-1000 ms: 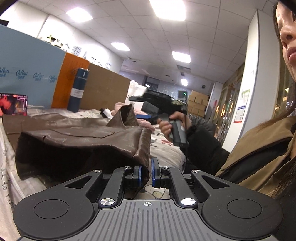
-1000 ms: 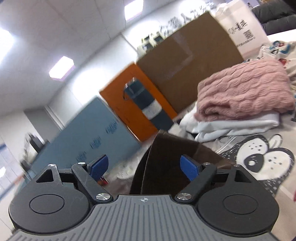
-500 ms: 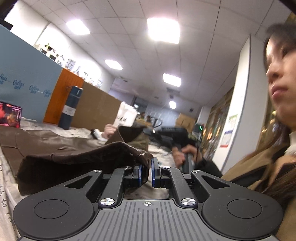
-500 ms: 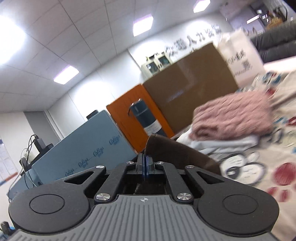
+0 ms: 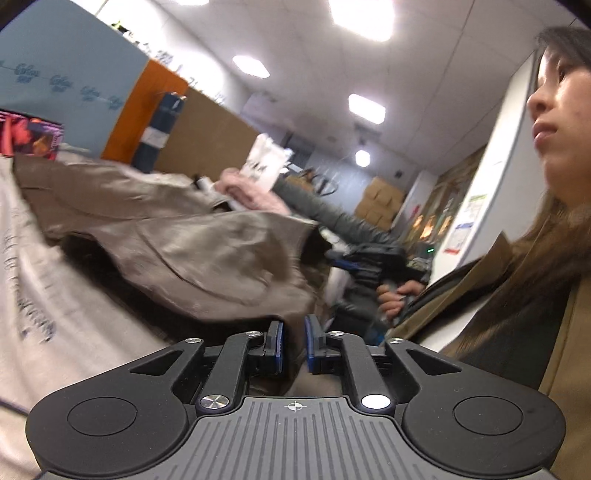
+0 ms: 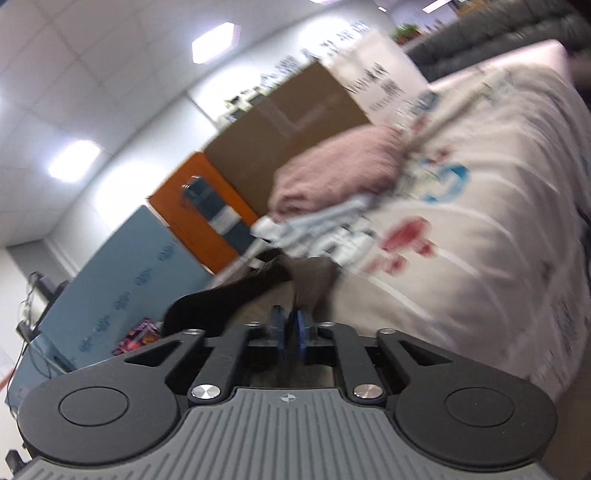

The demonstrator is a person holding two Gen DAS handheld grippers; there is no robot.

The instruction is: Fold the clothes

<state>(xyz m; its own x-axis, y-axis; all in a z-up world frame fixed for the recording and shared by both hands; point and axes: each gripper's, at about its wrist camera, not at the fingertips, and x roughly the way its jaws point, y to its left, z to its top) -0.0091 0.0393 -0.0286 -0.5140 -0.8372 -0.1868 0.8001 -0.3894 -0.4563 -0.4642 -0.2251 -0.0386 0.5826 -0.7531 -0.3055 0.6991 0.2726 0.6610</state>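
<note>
Bright panel lights (image 5: 359, 17) glare from a white tiled ceiling (image 5: 303, 55). Along the far wall lean a blue board (image 5: 55, 70), an orange board (image 5: 142, 107) and a brown cardboard sheet (image 5: 207, 136). Cardboard boxes (image 5: 380, 201) are stacked farther back, beside a white pillar (image 5: 491, 181).

jacket (image 5: 207, 251): brown leather, faint sheen | sweater (image 6: 332, 173): pink knit | bedsheet (image 6: 498, 206): printed cloth
</note>
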